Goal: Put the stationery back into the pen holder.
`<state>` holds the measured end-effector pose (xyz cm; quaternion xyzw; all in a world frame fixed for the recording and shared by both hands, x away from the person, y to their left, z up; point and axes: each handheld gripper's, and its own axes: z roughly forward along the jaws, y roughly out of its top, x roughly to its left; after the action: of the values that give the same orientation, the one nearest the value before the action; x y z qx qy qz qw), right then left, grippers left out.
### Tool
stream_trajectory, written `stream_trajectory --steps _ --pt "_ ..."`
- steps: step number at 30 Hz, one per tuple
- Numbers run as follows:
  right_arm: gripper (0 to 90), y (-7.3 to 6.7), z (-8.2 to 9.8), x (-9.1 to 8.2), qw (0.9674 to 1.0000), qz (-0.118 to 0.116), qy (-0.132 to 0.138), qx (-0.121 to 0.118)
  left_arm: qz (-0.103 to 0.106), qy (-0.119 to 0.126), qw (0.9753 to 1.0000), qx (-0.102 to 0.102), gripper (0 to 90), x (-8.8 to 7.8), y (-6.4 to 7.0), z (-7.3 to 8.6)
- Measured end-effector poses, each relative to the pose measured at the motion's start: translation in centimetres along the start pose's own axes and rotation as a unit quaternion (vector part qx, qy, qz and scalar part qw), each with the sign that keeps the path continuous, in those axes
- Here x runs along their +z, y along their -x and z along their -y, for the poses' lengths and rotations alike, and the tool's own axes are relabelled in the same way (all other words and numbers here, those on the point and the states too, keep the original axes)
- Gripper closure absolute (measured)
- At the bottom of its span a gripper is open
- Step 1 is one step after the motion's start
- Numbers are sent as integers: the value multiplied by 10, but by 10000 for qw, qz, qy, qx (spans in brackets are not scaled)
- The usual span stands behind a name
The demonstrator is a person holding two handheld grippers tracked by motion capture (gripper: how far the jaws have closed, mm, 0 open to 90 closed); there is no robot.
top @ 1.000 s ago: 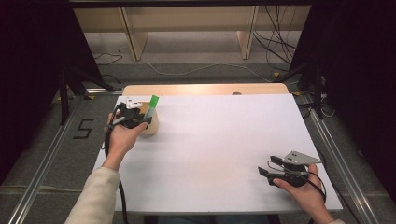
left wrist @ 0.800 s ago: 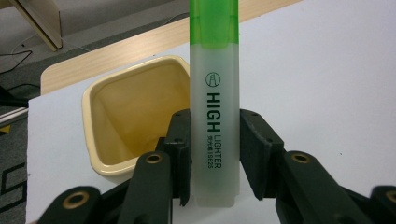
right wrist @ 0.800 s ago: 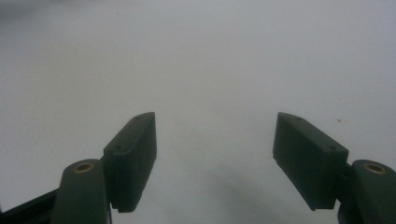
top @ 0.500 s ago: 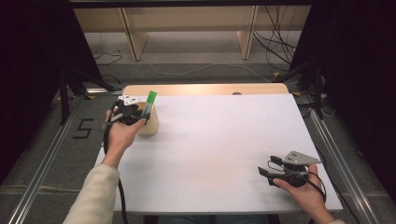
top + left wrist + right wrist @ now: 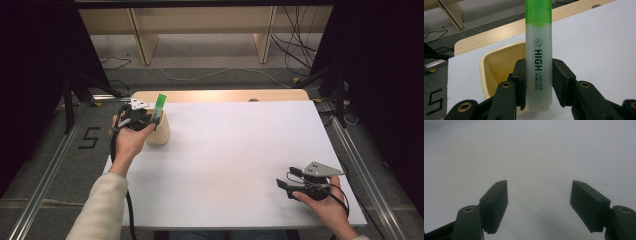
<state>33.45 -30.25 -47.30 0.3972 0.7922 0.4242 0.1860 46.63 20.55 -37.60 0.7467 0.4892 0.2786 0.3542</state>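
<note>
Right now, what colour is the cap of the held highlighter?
Bright green, clearest in the left gripper view: highlighter cap.

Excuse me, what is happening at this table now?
A person works with two hand-held grippers. The left gripper is shut on a green highlighter, holding it upright over a small yellowish cup at the white table's far left. The right gripper rests open near the right front corner.

green-capped highlighter (image 5: 538,50), cream cup (image 5: 499,67), white table (image 5: 240,165)
</note>
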Motion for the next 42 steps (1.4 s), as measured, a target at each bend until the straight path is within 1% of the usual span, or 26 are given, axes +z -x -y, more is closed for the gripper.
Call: stream_trajectory --steps 5,7,15,17,35,42 --pt "310 0 0 0 10000 -1 5 -4 -34 21 10000 -26 663 0 -2 -2" --pt "310 0 0 0 10000 -2 4 -2 -38 51 10000 -70 663 1 -2 -3" --pt "310 0 0 0 10000 2 -2 -3 -54 66 9999 -94 662 1 -6 -5" --pt "310 0 0 0 10000 1 -2 -2 -65 92 9999 -130 662 1 -7 -6" --pt "310 0 0 0 10000 -10 4 -6 -158 98 9998 -121 662 7 -10 -11" --pt "310 0 0 1 10000 -7 7 -8 -189 114 9996 -158 662 10 -12 -11"
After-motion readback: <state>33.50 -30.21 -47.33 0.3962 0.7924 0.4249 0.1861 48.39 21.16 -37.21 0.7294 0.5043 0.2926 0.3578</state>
